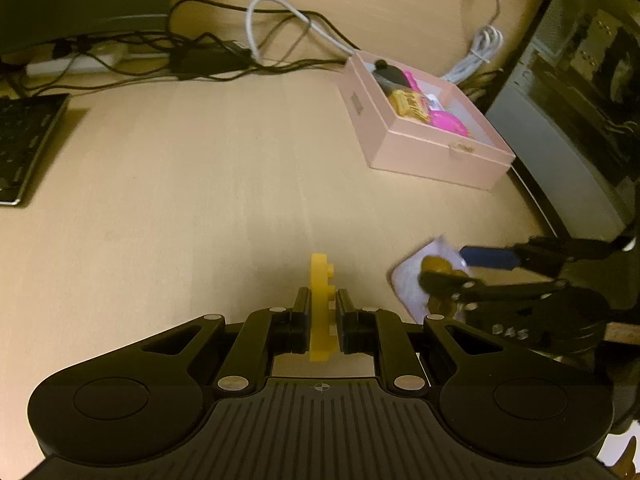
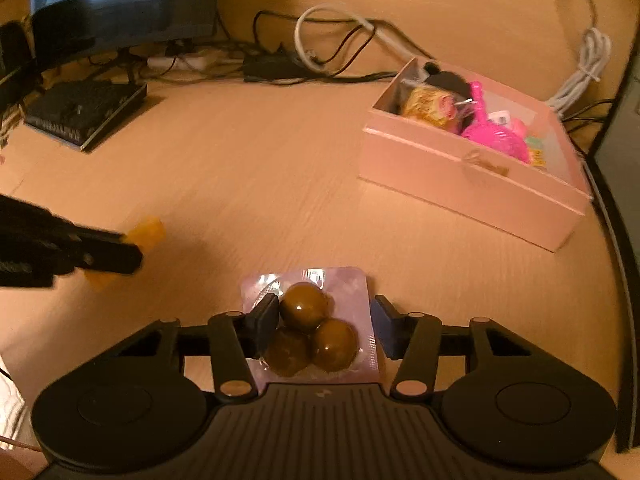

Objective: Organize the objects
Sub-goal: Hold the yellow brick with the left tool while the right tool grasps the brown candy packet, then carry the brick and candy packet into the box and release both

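My left gripper (image 1: 324, 298) is shut on a flat yellow toy piece (image 1: 320, 276) with studs, held edge-up just above the wooden desk (image 1: 180, 200). In the right wrist view that gripper (image 2: 136, 248) comes in from the left with the yellow piece (image 2: 150, 232). My right gripper (image 2: 325, 302) has a pale plastic packet (image 2: 344, 280) of three brown balls (image 2: 304, 306) between its fingers. The left pad presses against a ball and the right pad meets the packet's edge. An open pink box (image 2: 460, 184) stands farther back on the right, holding a pink toy (image 2: 492, 136) and snack packets.
A keyboard (image 1: 24, 148) lies at the left, with a tangle of cables (image 1: 224, 60) along the back. A monitor (image 2: 120, 0) stands at the back left. A dark computer case (image 1: 580, 120) stands right of the pink box (image 1: 420, 148). The right gripper (image 1: 444, 266) is close to my left one.
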The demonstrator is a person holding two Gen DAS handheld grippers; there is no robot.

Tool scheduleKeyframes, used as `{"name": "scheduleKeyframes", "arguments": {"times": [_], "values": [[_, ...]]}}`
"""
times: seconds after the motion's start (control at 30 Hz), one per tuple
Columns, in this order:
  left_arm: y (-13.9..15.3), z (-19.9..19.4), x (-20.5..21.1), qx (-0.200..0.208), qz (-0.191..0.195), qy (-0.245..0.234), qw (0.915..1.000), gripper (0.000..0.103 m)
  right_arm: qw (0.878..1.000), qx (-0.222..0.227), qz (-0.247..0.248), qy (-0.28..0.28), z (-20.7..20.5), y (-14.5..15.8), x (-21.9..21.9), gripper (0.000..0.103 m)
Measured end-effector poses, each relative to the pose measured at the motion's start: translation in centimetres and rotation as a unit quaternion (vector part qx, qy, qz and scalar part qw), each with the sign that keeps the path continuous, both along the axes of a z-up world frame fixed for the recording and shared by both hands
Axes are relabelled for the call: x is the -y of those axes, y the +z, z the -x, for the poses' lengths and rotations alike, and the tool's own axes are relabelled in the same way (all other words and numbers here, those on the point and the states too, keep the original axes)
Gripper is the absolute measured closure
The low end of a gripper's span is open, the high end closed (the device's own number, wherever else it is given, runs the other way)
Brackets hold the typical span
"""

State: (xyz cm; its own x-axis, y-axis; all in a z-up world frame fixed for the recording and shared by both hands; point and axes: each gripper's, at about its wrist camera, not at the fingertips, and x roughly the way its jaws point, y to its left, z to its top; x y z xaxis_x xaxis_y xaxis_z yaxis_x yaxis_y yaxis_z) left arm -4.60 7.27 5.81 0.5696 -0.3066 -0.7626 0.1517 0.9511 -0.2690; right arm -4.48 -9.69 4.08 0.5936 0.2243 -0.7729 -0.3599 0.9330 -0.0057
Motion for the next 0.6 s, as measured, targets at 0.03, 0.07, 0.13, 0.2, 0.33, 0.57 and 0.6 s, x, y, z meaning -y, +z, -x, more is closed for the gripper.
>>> {"name": "scheduleKeyframes", "arguments": {"times": [0.03, 0.07, 0.13, 0.2, 0.33, 0.57, 0.6], "values": [[-0.2, -0.1, 0.4, -0.002, 0.000, -0.006, 1.0000, 0.088, 1.000, 0.004, -0.001, -0.004, 0.3, 0.4, 0.4, 0.052], [-0.4, -0.1, 0.8, -0.004, 0.000, -0.010, 0.9999, 0.088, 1.000, 0.008, -0.002, -0.007, 0.5, 0.7, 0.9, 0.053], [-0.9, -0.3, 1.8, -0.011, 0.001, -0.021, 0.9997, 0.088, 1.000, 0.016, -0.002, -0.018, 0.9, 1.3, 1.8, 0.053], [-1.1, -0.5, 2.6, -0.014, 0.002, -0.029, 0.9995, 0.088, 0.999, 0.022, -0.003, -0.027, 1.4, 1.8, 2.9, 0.053], [-0.1, -1.0, 4.2, 0.002, 0.013, -0.056, 0.9984, 0.088, 0.998, 0.030, -0.012, -0.052, 2.2, 3.0, 5.2, 0.053], [4.8, -5.6, 8.3, 0.071, 0.046, -0.092, 0.9922, 0.088, 0.994, 0.054, -0.030, -0.088, 3.7, 5.1, 8.9, 0.053], [5.8, -6.9, 9.1, 0.086, 0.045, -0.098, 0.9904, 0.088, 0.994, 0.058, -0.031, -0.090, 3.8, 5.3, 9.3, 0.053]]}}
